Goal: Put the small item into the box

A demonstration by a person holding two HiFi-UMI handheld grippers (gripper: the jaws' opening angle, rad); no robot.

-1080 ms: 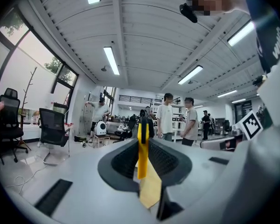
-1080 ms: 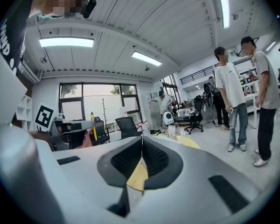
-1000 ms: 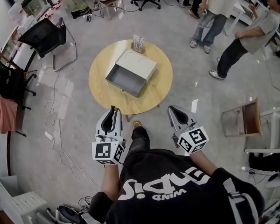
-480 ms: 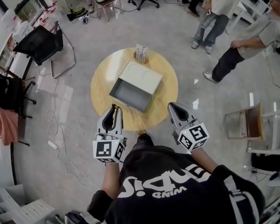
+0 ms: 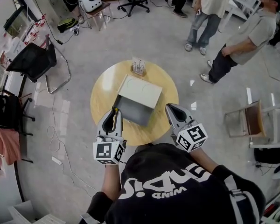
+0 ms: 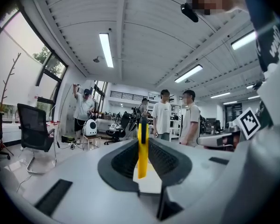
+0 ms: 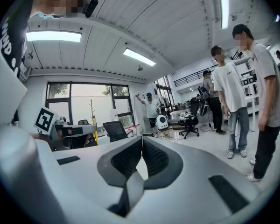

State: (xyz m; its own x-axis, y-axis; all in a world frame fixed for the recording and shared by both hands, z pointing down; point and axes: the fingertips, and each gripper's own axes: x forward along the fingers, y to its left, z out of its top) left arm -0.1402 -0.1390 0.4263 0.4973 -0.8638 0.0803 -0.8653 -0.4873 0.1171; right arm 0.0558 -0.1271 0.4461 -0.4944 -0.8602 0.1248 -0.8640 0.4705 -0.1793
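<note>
An open grey box [image 5: 133,110] with its pale lid [image 5: 141,91] folded back lies on a round wooden table [image 5: 102,93]. My left gripper [image 5: 114,111] hovers over the table's near left edge, just left of the box. It is shut on a thin yellow item [image 6: 142,149], which shows edge-on between the jaws [image 5: 113,116]. My right gripper [image 5: 168,107] is over the near right edge, shut with nothing in it [image 7: 141,143]. Both gripper views look up at the room, so neither shows the box.
A small slotted holder [image 5: 138,67] stands at the table's far edge. Two people [image 5: 233,41] stand at the back right. A black chair [image 5: 35,59] is at the left, a wooden chair [image 5: 246,120] at the right. Cables [image 5: 53,125] trail over the floor.
The table and box have come closer under both grippers as the person stepped forward. The grippers keep the same pose, and the left still holds the yellow item.
</note>
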